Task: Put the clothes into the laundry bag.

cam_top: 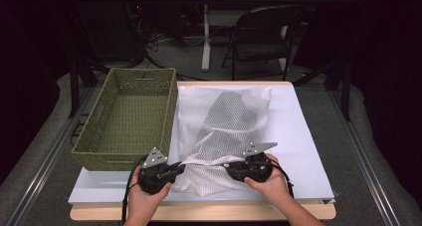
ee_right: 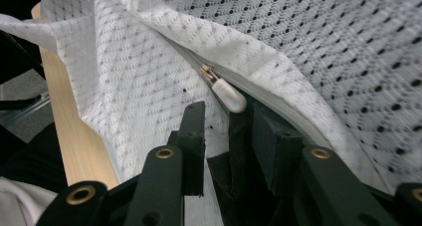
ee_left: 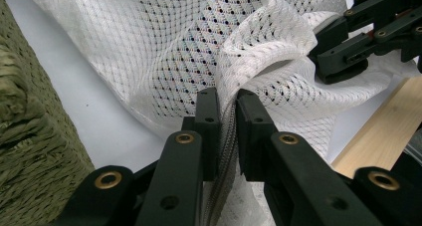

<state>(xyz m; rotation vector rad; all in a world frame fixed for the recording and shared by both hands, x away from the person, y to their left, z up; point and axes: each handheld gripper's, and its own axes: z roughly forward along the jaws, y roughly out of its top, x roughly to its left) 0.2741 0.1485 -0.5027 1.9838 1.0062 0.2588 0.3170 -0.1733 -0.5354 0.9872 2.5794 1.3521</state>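
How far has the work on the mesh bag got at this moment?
Done: the left tongs are shut on the mesh bag at its zipper edge. In hand: the right tongs stand open around the white zipper pull, not yet closed on it. Left, probably: gripping the pull and running the zipper. Dark contents show through the mesh. The wicker basket stands beside the bag.

White mesh zippered bag (cam_top: 224,131) lies flat, holding dark clothing (cam_top: 231,114).

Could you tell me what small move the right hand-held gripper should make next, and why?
Probably close the right hand-held gripper on the zipper pull: its jaws stand open with the white pull just ahead of their tips, while the left hand-held gripper already pinches the mesh bag at the zipper edge, steadying it.
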